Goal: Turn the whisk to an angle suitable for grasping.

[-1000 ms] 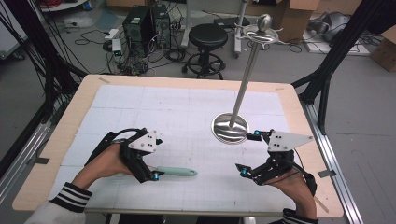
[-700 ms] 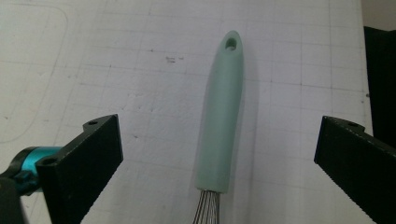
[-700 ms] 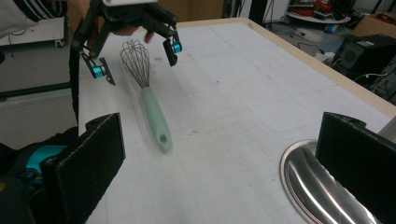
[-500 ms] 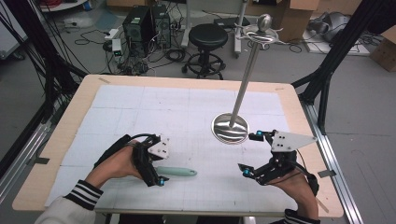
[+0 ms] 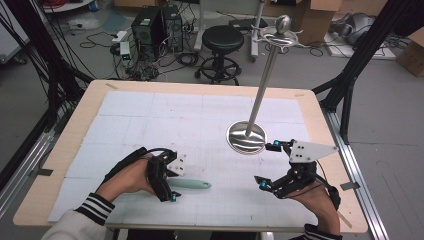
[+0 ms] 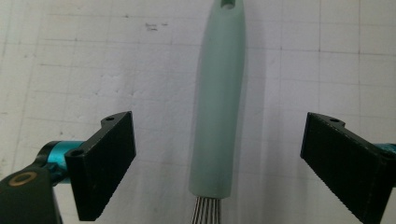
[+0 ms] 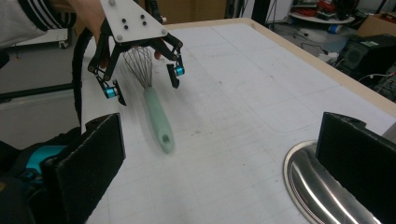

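High view shows the whisk (image 5: 187, 184) lying flat on the surface (image 5: 150, 115), well to the left of the metal stand (image 5: 246, 137). The left claw (image 5: 170, 182) straddles its green handle with jaws that have just been closing, not yet touching it, so grasping and lifting remain. The right claw (image 5: 267, 165) waits open beside the stand's base. Faint marks near the handle are unreadable.
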Tool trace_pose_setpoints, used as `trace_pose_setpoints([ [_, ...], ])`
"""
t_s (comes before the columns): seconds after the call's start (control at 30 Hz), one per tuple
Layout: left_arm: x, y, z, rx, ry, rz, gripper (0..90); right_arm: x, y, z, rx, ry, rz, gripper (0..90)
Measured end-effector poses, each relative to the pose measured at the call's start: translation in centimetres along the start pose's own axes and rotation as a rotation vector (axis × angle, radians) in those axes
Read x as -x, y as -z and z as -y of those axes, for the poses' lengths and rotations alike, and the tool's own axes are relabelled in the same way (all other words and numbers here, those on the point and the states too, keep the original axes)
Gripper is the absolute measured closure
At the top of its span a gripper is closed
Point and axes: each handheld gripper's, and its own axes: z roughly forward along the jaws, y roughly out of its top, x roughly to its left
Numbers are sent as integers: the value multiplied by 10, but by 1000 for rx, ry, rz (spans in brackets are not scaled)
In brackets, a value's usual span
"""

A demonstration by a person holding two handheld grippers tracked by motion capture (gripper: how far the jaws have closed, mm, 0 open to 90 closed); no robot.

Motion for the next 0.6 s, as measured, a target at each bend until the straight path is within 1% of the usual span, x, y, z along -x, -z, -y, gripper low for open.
trace_pose_setpoints([
  [0.07,0,-2,0,-8,1,3,127,0,-1,0,-4,-1,-3,5],
  [0.1,0,-3,-1,-10,2,9,149,0,-1,0,-3,-2,-4,5],
  [0.13,0,-4,-1,-12,-1,17,149,0,-1,0,-3,-2,-4,5],
  [0.17,0,-4,-1,-13,-2,23,182,0,-1,0,0,0,0,5],
  [0.27,-2,-5,0,-17,1,33,196,0,0,0,2,-1,-1,5],
  [0.3,-3,-5,0,-22,-4,37,219,1,0,0,3,-1,2,6],
  [0.33,-3,-5,0,-23,1,41,241,0,0,1,1,-3,0,6],
  [0.37,-4,-6,1,-26,6,50,295,0,0,1,0,-2,-2,5],
  [0.4,-4,-6,1,-31,8,53,295,0,0,1,0,-2,-2,5],
  [0.43,-5,-6,1,-44,-1,56,347,0,0,1,0,-2,0,5],
  [0.47,-5,-8,2,-56,-9,54,358,0,0,1,1,-3,0,5],
  [0.57,-5,-9,2,-64,-2,48,372,1,-1,1,0,-3,0,5],
  [0.6,-6,-9,2,-70,-4,49,398,1,-1,1,1,-3,-3,5],
])
